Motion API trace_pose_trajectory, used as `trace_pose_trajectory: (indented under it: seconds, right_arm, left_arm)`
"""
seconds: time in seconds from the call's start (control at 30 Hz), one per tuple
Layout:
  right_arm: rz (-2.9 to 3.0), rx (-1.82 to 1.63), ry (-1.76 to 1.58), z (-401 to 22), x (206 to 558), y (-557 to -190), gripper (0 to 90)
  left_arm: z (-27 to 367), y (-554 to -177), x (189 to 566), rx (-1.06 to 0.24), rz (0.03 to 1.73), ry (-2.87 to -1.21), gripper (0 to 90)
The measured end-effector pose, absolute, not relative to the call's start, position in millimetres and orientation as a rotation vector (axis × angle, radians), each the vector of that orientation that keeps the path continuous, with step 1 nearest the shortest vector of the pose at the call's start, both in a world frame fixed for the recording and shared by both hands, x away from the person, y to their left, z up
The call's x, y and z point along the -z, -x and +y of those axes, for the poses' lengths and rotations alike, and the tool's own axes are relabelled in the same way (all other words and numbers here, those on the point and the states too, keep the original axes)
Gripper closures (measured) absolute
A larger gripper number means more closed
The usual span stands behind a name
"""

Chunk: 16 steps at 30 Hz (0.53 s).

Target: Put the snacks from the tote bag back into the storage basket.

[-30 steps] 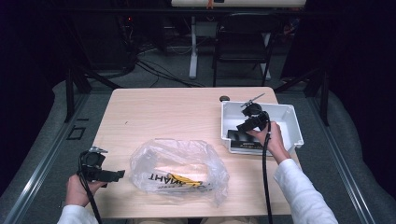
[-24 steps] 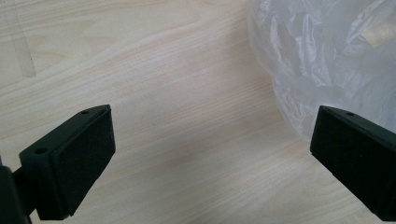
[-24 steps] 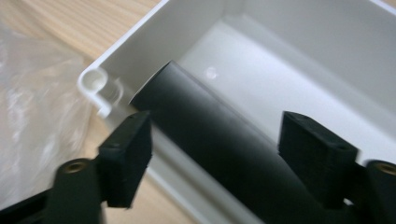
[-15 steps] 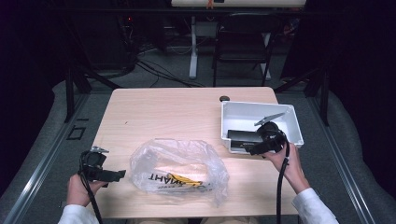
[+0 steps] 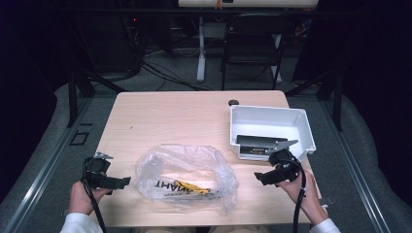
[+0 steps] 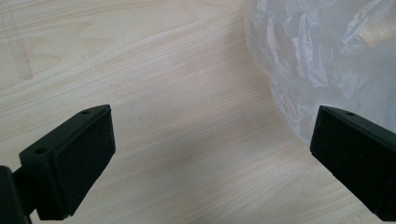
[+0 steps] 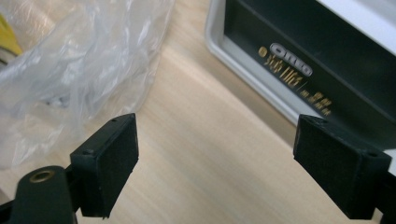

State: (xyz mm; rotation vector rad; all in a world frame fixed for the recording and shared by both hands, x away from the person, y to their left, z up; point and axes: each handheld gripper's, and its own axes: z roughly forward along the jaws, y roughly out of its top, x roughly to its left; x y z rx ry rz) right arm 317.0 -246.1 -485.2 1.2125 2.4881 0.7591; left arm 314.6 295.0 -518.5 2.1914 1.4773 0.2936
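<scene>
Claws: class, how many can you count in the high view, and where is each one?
2. The left claw hovers beside the plastic bag; the right claw sits just in front of the white bin. Both are open.

One table (image 5: 170, 121), light wood. One clear plastic bag (image 5: 187, 177) on it – black lettering on the side and one yellowish item inside, too blurred to name. One white bin (image 5: 303, 124) at the table's right side, with one black box (image 5: 255, 143) in it; gold print on the box shows in the right gripper view (image 7: 299, 70). One small dark round spot (image 5: 233, 102) on the table just behind the bin – cannot tell what it is. Two hand-held grippers: the left hand-held gripper (image 5: 121, 182) and the right hand-held gripper (image 5: 261, 176), each with two black jaws set wide apart, one cable each. Two hands, one per gripper. One dark chair (image 5: 250, 46) behind the table.
</scene>
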Motion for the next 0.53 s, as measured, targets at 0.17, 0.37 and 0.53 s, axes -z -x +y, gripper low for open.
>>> trace_pose_trajectory:
  seconds: [0.17,0.37,0.53]
  right_arm:
    - [2.491,-0.749,-1.204,-247,496,-297,13.4]
    - [2.504,-0.714,-1.189,-250,507,-279,12.4]
    - [2.454,-0.72,-1.207,-259,508,-277,9.9]
  left_arm:
    - [296,-314,518,-0.298,1.481,-2.182,0.0]
    - [298,-313,518,-0.304,1.478,-2.173,0.0]
    - [298,-315,518,-0.312,1.477,-2.172,0.0]
